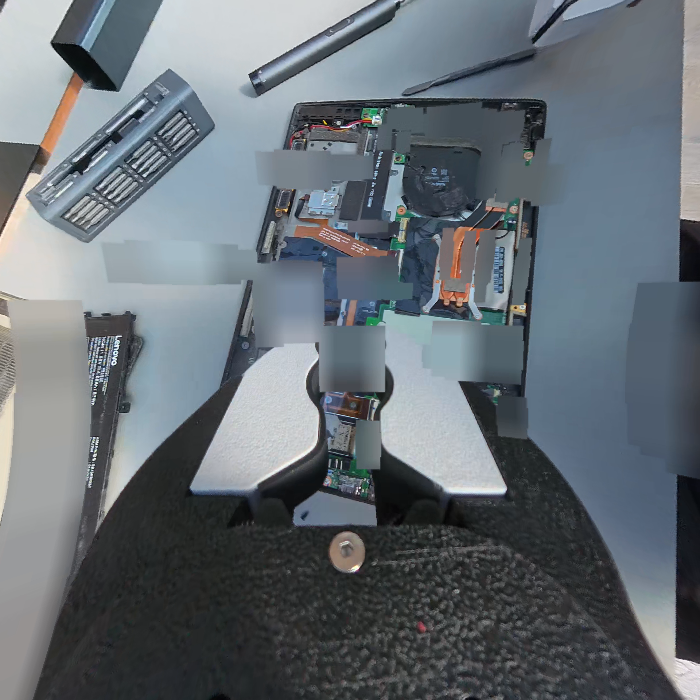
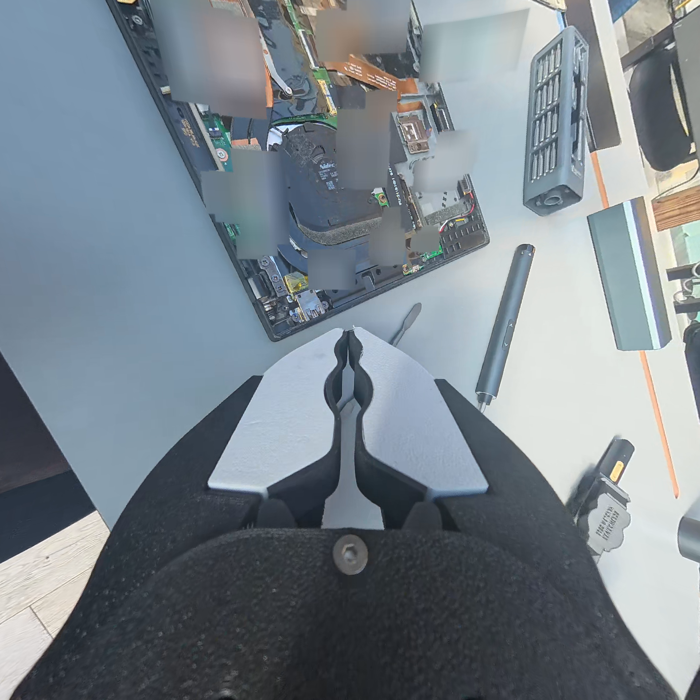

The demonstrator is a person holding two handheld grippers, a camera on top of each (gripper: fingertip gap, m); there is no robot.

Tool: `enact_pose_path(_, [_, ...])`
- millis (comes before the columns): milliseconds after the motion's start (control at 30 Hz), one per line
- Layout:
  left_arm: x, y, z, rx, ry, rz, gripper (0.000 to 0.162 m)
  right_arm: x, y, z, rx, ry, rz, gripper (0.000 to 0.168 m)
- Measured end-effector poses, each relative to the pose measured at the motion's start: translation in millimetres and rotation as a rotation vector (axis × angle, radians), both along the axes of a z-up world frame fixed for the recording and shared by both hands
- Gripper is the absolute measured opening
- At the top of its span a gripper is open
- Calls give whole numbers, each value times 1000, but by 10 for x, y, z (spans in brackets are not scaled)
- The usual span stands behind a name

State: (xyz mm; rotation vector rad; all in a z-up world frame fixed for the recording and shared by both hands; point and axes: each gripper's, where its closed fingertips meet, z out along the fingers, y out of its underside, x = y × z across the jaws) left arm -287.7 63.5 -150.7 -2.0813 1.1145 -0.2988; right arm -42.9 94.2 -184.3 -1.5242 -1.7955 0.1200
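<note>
An opened laptop (image 1: pixel 530 265) lies on a pale grey table with its board, black fan (image 1: pixel 435 182) and copper heat pipe exposed. My left gripper (image 1: pixel 352 352) hovers over its near part with the fingers apart. A blur patch covers the gap at the tips, and the board shows through lower down. In the right wrist view the laptop's (image 2: pixel 151 87) corner lies just beyond my right gripper (image 2: pixel 349 333), whose fingertips are closed together. A black spudger (image 2: pixel 407 318) lies on the table under the right finger.
A grey bit tray (image 1: pixel 117 155), its dark sleeve (image 1: pixel 102 41), a grey pen-shaped screwdriver (image 1: pixel 322 41) and the spudger (image 1: pixel 469 72) lie beyond the laptop. A black battery (image 1: pixel 106 397) lies at the left. In the right wrist view a black and gold tool (image 2: pixel 606 488) lies at the lower right. Spacing between my two grippers at the tips: around 25 cm. My right tips are roughly 9 cm from the black spudger (image 2: pixel 407 318). It is also in sight in the left wrist view (image 1: pixel 425 85).
</note>
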Motion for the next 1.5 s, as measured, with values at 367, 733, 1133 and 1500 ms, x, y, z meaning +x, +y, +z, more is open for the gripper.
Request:
enact_pose_path(367, [-586,1151,-385,-78,46,184,21,21,24,-51,-20,18,-39,0])
enact_pose_path(733, [-497,1305,-742,-138,40,86,26,97,214,-121,-60,59,-67,0])
enact_pose_path(1133, [-749,729,224,101,-151,282,11,110,428,120,-102,237,-242,1])
enact_pose_path(1500, [-729,-575,134,156,-250,532,0,-292,75,314,-248,460,-310,0])
